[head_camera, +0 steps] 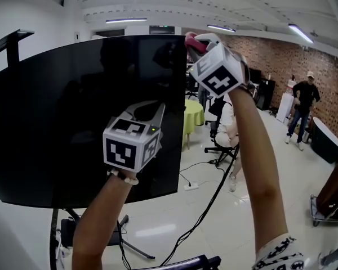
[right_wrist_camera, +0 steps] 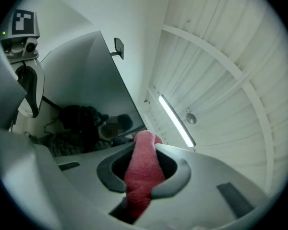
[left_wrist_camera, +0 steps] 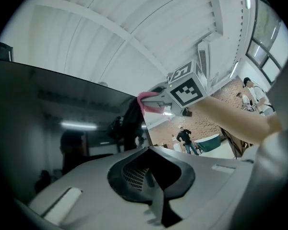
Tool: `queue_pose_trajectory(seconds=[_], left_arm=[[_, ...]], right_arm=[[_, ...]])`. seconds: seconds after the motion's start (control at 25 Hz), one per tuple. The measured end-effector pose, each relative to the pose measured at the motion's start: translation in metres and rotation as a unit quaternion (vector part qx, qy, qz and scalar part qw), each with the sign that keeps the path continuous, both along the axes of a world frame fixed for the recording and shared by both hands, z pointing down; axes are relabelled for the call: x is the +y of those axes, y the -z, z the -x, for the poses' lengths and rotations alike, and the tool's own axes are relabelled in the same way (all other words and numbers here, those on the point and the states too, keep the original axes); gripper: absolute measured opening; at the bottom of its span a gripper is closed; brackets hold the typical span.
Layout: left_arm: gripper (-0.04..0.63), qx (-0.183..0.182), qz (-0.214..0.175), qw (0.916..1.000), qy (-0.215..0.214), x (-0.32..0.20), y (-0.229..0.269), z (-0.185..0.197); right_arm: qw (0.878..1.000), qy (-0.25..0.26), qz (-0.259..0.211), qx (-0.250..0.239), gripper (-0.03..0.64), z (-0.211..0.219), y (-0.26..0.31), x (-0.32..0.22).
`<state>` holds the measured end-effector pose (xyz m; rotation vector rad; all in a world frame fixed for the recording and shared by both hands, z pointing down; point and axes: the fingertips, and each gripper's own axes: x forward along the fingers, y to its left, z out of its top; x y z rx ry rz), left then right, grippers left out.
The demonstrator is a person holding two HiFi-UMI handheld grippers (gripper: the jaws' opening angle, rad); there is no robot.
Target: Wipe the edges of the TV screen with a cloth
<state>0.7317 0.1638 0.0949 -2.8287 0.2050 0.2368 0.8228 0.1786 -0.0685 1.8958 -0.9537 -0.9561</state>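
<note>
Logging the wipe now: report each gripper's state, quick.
Left gripper: closed, fingers together, nothing between them.
Right gripper: closed on the red cloth, at the TV screen top corner.

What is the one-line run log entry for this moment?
right hand-held gripper: shut on red cloth at TV screen top-right corner | left hand-held gripper: shut, empty, before screen

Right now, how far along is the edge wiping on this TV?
Done: the pink cloth is already clamped in the right claw. In hand: it sits at the top right corner of the TV screen. Remaining: nothing shows which edges are wiped, so count all as open. The left claw is shut, empty, before the screen.
</note>
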Motion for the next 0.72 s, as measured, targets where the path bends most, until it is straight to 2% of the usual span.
queue_pose_trajectory(seconds=[0.16, 0.24, 0.28, 0.36, 0.48, 0.6, 0.72], left_arm=[[0.002, -0.002, -0.009, 0.9999, 0.008, -0.002, 0.01, 0.002], [0.002, -0.004, -0.013, 0.9998, 0.012, -0.006, 0.013, 0.01], [0.002, -0.003, -0.014, 0.9998, 0.012, -0.008, 0.015, 0.014], [0.002, 0.001, -0.012, 0.9999, 0.012, -0.008, 0.017, 0.02], [0.002, 0.002, -0.011, 0.9999, 0.006, 0.0, 0.02, 0.019], [0.003, -0.002, -0.011, 0.9999, 0.003, 0.004, 0.016, 0.021], [0.002, 0.001, -0.012, 0.9999, 0.004, 0.005, 0.013, 0.023]], right_arm=[[0.999, 0.011, -0.014, 0.038, 0.06, 0.015, 0.028, 0.015], [0.999, 0.019, -0.022, 0.042, 0.06, 0.028, 0.043, 0.019], [0.999, 0.028, -0.023, 0.027, 0.06, 0.031, 0.05, 0.019], [0.998, 0.058, -0.015, -0.036, 0.06, 0.026, 0.055, 0.017], [0.987, 0.107, 0.011, -0.119, 0.06, 0.018, 0.052, 0.017], [0.979, 0.126, 0.043, -0.154, 0.06, 0.017, 0.04, 0.014], [0.973, 0.134, 0.04, -0.184, 0.06, 0.016, 0.043, 0.009]])
